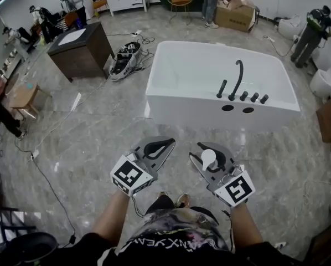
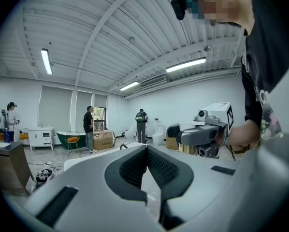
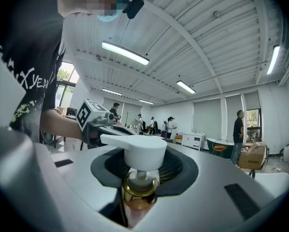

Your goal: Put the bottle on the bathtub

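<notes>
The white bathtub stands on the floor ahead of me, with a black faucet on its near rim. My right gripper is shut on the bottle, held upright over the floor short of the tub. In the right gripper view the bottle's white pump head and gold collar sit between the dark pads. My left gripper hovers beside it, shut with nothing inside. Its tips meet in the left gripper view. The bottle's body is hidden below the jaws.
A dark vanity cabinet and an open case stand left of the tub. Cables trail over the marble floor at left. Cardboard boxes and several people are at the back, and a toilet at right.
</notes>
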`<state>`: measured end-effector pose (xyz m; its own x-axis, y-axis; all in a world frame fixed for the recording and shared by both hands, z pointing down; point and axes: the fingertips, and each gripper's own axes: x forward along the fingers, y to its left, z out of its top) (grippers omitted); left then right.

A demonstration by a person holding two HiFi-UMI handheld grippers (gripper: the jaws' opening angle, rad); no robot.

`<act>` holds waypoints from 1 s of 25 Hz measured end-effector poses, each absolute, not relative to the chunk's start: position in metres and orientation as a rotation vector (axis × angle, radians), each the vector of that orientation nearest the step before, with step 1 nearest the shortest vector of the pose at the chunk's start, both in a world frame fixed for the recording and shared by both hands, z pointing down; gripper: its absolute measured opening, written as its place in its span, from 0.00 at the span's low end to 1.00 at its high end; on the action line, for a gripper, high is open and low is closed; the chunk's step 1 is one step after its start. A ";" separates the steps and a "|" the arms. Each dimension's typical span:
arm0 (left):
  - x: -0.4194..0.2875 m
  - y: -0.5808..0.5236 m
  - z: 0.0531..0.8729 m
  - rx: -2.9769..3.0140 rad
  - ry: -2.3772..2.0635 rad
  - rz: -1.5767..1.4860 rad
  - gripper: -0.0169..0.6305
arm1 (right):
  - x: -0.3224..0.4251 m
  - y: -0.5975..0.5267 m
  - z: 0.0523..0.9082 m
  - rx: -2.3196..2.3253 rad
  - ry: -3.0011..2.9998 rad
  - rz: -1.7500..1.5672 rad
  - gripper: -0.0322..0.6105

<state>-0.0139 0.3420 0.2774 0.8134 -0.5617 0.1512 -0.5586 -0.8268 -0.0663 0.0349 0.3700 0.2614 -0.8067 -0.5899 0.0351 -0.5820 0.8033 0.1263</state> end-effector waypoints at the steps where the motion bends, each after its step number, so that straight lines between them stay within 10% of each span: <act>1: -0.011 0.344 0.278 -2.972 0.917 -0.260 0.05 | 0.037 0.372 0.262 0.948 -2.915 -0.172 0.26; 25: 0.018 0.319 0.299 -2.945 0.886 -0.238 0.05 | 0.057 0.348 0.288 0.951 -2.915 -0.198 0.26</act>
